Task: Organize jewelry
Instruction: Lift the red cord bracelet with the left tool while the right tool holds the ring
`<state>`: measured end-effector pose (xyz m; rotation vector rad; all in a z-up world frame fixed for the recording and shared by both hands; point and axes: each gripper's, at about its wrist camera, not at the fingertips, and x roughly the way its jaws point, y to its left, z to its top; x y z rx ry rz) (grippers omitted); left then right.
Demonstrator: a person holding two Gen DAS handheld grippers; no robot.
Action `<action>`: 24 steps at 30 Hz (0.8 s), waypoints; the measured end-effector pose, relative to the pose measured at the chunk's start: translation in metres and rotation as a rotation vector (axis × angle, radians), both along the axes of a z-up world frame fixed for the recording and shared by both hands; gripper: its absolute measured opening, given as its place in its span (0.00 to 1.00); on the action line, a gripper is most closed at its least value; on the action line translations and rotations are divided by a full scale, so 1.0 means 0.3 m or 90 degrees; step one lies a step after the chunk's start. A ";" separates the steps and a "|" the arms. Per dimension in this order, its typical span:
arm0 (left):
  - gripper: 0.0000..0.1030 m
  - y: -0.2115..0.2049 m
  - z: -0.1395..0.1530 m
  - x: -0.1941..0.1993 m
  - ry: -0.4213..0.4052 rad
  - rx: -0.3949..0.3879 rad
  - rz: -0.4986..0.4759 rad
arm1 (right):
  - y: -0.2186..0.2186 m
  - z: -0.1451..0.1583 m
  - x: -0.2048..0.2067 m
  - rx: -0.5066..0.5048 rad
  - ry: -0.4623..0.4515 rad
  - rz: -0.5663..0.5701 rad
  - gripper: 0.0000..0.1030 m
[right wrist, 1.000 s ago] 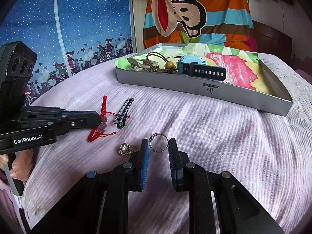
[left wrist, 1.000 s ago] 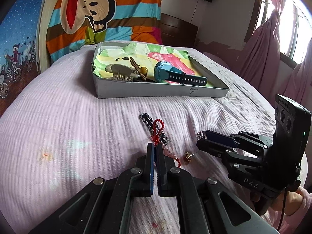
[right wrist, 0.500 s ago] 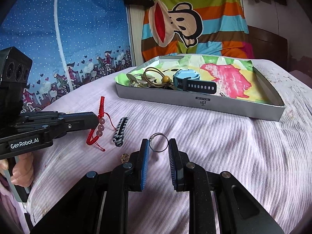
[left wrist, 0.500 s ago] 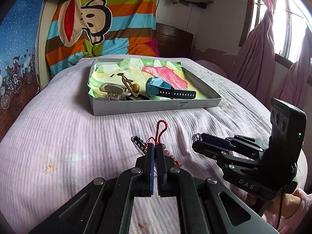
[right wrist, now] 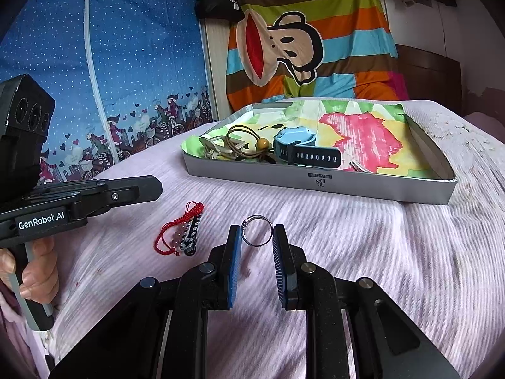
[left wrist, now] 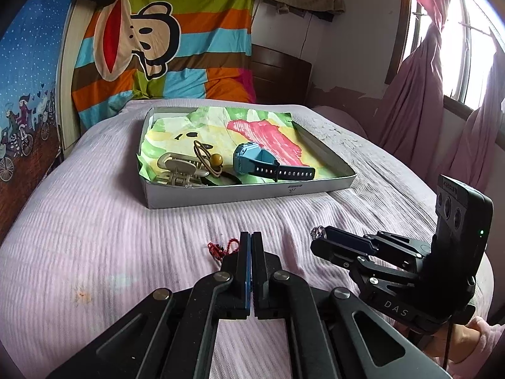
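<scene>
A grey box (left wrist: 240,194) lined with coloured paper lies on the bed, and it also shows in the right wrist view (right wrist: 372,186). It holds a blue watch (left wrist: 258,161), a beige hair claw (left wrist: 180,170) and a brown hair tie (left wrist: 208,158). My right gripper (right wrist: 256,235) is shut on a silver ring (right wrist: 257,235), held above the sheet. My left gripper (left wrist: 251,240) is shut with nothing between its jaws. The red cord bracelet (right wrist: 176,230) lies on the sheet across a dark patterned clip (right wrist: 191,237), apart from the left gripper (right wrist: 151,189).
The bed has a lilac ribbed sheet (left wrist: 94,221). A striped monkey blanket (left wrist: 157,47) hangs behind the box. Pink curtains (left wrist: 442,94) hang at the right. A blue patterned wardrobe cover (right wrist: 94,79) stands at the left.
My left gripper rose with the red bracelet, which now lies on the sheet, out of its jaws. The right gripper lifted with the ring. A small gold piece is out of view.
</scene>
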<state>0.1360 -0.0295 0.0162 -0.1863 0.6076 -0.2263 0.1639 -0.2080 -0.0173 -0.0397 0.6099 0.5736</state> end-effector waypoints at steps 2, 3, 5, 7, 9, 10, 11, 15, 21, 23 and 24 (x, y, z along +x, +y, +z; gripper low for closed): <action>0.01 0.010 -0.012 0.001 0.007 -0.009 0.000 | -0.001 -0.003 0.000 0.000 0.002 0.000 0.17; 0.01 0.016 -0.017 -0.001 0.009 -0.013 0.001 | -0.001 -0.004 0.001 0.000 0.002 0.000 0.17; 0.01 0.023 -0.025 -0.006 0.012 -0.015 0.002 | -0.003 -0.005 0.001 0.000 0.002 -0.001 0.17; 0.01 0.030 -0.031 -0.005 0.017 -0.017 0.002 | -0.004 -0.008 0.002 -0.001 0.004 0.000 0.17; 0.01 0.041 -0.040 0.001 0.035 -0.031 -0.011 | -0.003 -0.011 0.002 -0.003 0.005 0.001 0.17; 0.01 0.045 -0.047 0.005 0.044 -0.035 -0.011 | 0.000 -0.011 0.001 -0.004 0.005 0.002 0.17; 0.01 0.046 -0.055 0.009 0.053 -0.035 -0.008 | 0.002 -0.011 0.001 -0.005 0.005 0.003 0.17; 0.01 0.050 -0.095 0.028 0.092 -0.041 -0.011 | 0.006 -0.013 0.000 -0.007 0.006 0.004 0.17; 0.16 0.040 -0.120 0.052 0.133 -0.046 -0.027 | 0.007 -0.016 0.002 -0.005 0.009 0.002 0.17; 0.20 0.038 -0.122 0.050 0.135 -0.049 -0.031 | 0.006 -0.016 0.002 -0.005 0.009 0.003 0.17; 0.21 0.037 -0.124 0.049 0.137 -0.048 -0.032 | 0.007 -0.016 0.002 -0.005 0.009 0.003 0.17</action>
